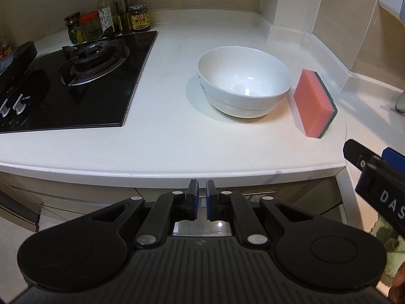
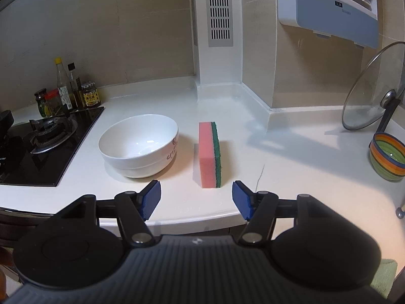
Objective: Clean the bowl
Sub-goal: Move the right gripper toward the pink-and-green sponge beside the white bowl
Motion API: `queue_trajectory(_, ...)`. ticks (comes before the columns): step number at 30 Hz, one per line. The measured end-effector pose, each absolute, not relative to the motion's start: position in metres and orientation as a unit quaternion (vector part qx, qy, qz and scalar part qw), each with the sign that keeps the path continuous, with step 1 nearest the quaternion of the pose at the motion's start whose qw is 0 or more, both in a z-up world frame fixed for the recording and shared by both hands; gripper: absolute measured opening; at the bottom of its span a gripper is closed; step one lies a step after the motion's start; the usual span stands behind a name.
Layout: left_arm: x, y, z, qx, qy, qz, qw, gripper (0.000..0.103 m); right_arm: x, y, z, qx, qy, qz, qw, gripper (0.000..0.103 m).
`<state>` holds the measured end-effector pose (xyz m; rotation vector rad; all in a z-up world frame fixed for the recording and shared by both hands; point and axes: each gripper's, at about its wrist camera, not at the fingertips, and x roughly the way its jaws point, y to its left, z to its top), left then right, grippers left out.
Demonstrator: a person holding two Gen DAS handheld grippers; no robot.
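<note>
White and empty, the bowl (image 2: 138, 145) sits upright on the pale counter (image 2: 291, 172), mouth facing up, just right of the black hob (image 2: 50, 149). Red lettering marks its outer wall on the side toward the sponge (image 2: 210, 154). That sponge, pink with a green scouring layer, stands on its long narrow edge just right of the bowl, close to it though contact cannot be judged; its long axis runs from the counter's front edge back toward the wall, and the green face is turned away from the bowl. The left gripper (image 1: 201, 190) hangs before the counter's front edge with its jaws nearly together, nothing between them. The right gripper (image 2: 196, 197) hovers over the front edge with its jaws wide apart and empty, the sponge's near end just beyond the gap. Bottles and jars (image 2: 68, 96) crowd the corner behind the hob.
</note>
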<state>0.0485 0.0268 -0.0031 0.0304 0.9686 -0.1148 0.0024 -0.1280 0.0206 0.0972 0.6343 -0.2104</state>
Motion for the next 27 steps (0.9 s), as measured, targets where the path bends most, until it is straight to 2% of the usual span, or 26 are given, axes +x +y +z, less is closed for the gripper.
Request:
queue_trajectory(10,0.057,0.027,-0.004,0.008,0.467,-0.051,0.883,0.005,0.016,-0.13,0.02,0.037,0.312,-0.117,0.942,0.058)
queue_trajectory(27,0.115,0.017,-0.005,-0.006,0.47,-0.03,0.882,0.005,0.063,-0.153,0.003,0.04,0.317,-0.101,0.942,0.057)
